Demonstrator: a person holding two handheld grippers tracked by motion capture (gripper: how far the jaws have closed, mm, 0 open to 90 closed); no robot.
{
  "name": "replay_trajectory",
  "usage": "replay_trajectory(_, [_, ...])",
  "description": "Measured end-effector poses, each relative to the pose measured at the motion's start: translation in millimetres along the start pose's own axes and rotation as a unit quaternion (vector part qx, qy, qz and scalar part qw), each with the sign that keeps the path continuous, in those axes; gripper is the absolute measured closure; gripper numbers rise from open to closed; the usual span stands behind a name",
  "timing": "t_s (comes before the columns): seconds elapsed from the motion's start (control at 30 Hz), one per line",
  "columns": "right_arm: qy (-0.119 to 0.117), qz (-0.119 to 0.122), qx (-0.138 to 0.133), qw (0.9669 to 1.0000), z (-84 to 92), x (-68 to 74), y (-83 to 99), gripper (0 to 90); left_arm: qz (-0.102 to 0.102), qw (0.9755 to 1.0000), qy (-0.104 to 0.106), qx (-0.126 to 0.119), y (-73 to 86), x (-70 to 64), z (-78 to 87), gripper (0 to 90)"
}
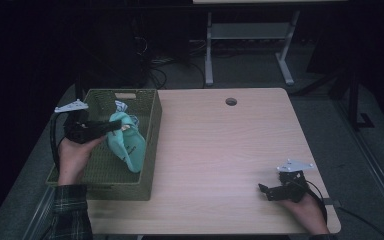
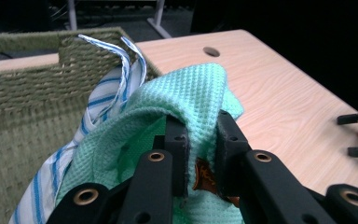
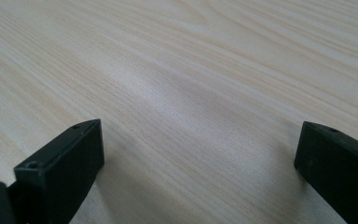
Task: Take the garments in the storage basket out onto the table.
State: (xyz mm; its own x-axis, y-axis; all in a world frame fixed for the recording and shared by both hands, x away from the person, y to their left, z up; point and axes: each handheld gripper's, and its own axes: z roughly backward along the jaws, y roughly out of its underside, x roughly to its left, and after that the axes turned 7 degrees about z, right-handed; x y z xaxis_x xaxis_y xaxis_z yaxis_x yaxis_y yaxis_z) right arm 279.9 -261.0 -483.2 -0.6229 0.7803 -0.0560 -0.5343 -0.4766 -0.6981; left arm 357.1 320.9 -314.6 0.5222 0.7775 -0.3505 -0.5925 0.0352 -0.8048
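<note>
My left hand-held gripper (image 1: 114,125) is clamped on a fold of the green cloth (image 1: 126,142), lifted over the woven basket (image 1: 150,150) at nine o'clock on the worktop (image 1: 220,150). In the left gripper view the jaws pinch the green cloth (image 2: 186,98), and a blue-striped white cloth (image 2: 107,88) hangs just beside it, at ten o'clock from the jaws, against the basket (image 2: 23,93) wall. My right hand-held gripper (image 1: 264,190) rests at five o'clock on the worktop (image 3: 191,70), jaws wide apart with nothing between them.
</note>
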Motion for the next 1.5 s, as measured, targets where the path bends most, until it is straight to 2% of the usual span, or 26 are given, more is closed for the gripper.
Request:
replay_trajectory(0.43, [0.001,-0.002,-0.001,1.0,-0.2,0.1,0.0,1.1,-0.023,0.9995,0.014,-0.018,-28.5,-15.5,11.6,77.8])
replay_trajectory(0.53, [0.001,-0.001,0.0,1.0,0.0,0.0,0.0,1.1,-0.022,0.9993,0.019,-0.024,-33.4,-19.4,14.6,77.8])
replay_trajectory(1.0, [0.002,-0.001,-0.001,1.0,-0.2,-0.2,-0.1,1.1,-0.047,0.9957,0.062,-0.049,-60.3,-43.3,22.7,77.8])
replay_trajectory(1.27, [0.002,-0.002,-0.001,1.0,-0.2,-0.1,-0.1,1.1,-0.063,0.9934,0.082,-0.049,-72.1,-61.1,17.5,77.8])
replay_trajectory(1.5, [0.002,-0.002,-0.001,1.0,-0.2,-0.1,-0.1,1.1,-0.072,0.9909,0.104,-0.045,-76.0,-75.5,2.4,77.8])
